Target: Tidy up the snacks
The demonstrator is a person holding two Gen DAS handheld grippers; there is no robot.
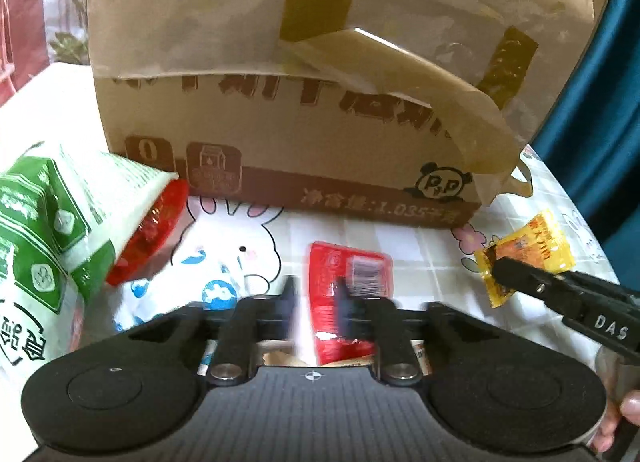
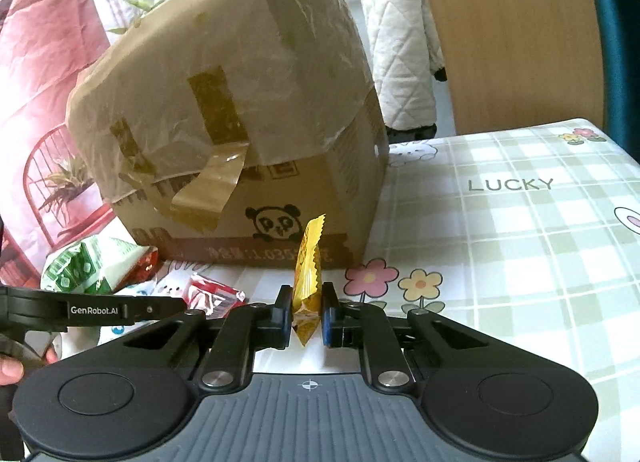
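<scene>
The right gripper (image 2: pixel 306 312) pinches a light, crinkly yellow snack packet (image 2: pixel 307 282) by its lower end above the table (image 2: pixel 520 242), while the left gripper (image 1: pixel 316 294), part-closed, straddles a slippery red packet (image 1: pixel 348 282), apparently gripping it.

Right gripper (image 2: pixel 306 312) clamps a yellow snack packet (image 2: pixel 307 282) upright.
Behind stands a taped cardboard box (image 2: pixel 240 134) on the checked desk (image 2: pixel 500 254); left gripper (image 2: pixel 176 307) reaches over a red packet (image 2: pixel 212 294).
</scene>
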